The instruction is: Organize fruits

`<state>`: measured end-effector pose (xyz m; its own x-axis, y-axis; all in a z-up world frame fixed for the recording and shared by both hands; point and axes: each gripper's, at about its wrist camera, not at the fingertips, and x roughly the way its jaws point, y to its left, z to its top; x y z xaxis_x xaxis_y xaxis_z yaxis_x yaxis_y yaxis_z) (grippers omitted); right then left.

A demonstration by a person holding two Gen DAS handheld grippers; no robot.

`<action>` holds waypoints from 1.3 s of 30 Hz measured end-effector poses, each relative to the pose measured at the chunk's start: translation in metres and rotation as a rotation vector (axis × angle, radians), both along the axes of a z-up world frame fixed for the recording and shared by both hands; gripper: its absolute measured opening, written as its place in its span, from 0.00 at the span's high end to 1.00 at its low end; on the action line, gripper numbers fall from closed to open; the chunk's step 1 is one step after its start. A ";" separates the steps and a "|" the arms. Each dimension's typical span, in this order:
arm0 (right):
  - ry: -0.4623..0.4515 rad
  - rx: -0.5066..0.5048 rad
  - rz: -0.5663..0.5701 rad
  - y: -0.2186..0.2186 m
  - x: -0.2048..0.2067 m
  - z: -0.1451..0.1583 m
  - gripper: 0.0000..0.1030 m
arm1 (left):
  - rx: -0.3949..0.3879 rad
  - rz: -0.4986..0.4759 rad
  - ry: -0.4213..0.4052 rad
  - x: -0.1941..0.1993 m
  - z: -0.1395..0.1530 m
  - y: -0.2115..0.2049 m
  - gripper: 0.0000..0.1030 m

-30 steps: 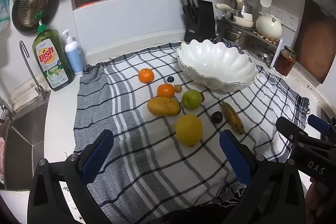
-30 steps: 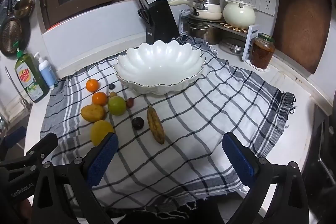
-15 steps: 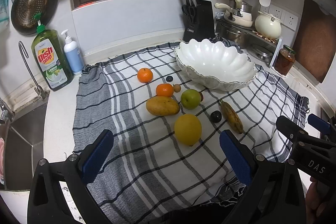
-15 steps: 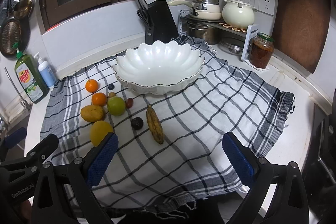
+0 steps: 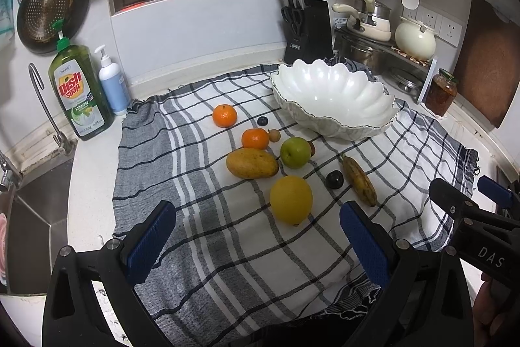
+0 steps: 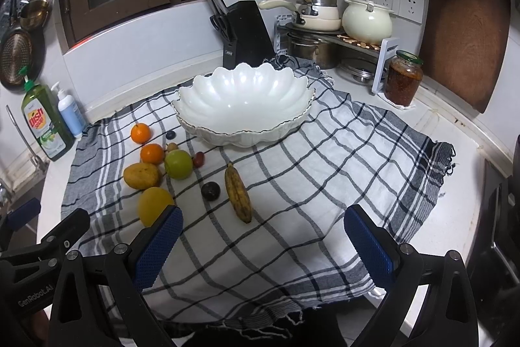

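Observation:
A white scalloped bowl [image 5: 331,103] [image 6: 242,104] stands empty at the back of a checked cloth [image 5: 247,249]. Fruit lies in front of it: two tangerines [image 5: 224,115] [image 5: 255,139], a mango [image 5: 252,164], a green apple [image 5: 295,152], a big yellow citrus [image 5: 291,199], a dark plum [image 5: 334,179], a spotted banana [image 5: 359,181] [image 6: 239,192], and a few small fruits. My left gripper [image 5: 256,236] hangs open just before the yellow citrus, holding nothing. My right gripper [image 6: 263,238] is open over the cloth's front, the banana slightly ahead of it.
Dish soap [image 5: 79,93] and a pump bottle [image 5: 110,83] stand at the left by the sink [image 5: 35,217]. A knife block [image 5: 307,34], pots on a rack [image 6: 338,31], a jar [image 6: 403,78] and a cutting board [image 6: 464,34] line the back and right.
Both grippers have eased slightly forward toward the fruit; nothing on the cloth has moved and both stay open.

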<state>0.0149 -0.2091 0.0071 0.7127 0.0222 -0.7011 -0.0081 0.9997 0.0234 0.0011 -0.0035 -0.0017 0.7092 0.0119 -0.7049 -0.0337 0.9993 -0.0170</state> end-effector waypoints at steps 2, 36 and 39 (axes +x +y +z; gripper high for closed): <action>0.000 0.000 0.000 0.000 0.000 0.000 0.02 | 0.000 -0.001 0.000 0.000 0.000 0.000 0.00; 0.001 -0.006 -0.003 -0.004 -0.003 -0.001 0.02 | 0.003 -0.004 0.001 0.001 0.000 -0.002 0.00; 0.000 -0.005 -0.003 -0.004 -0.003 -0.001 0.02 | 0.003 -0.004 0.000 0.001 0.000 -0.001 0.00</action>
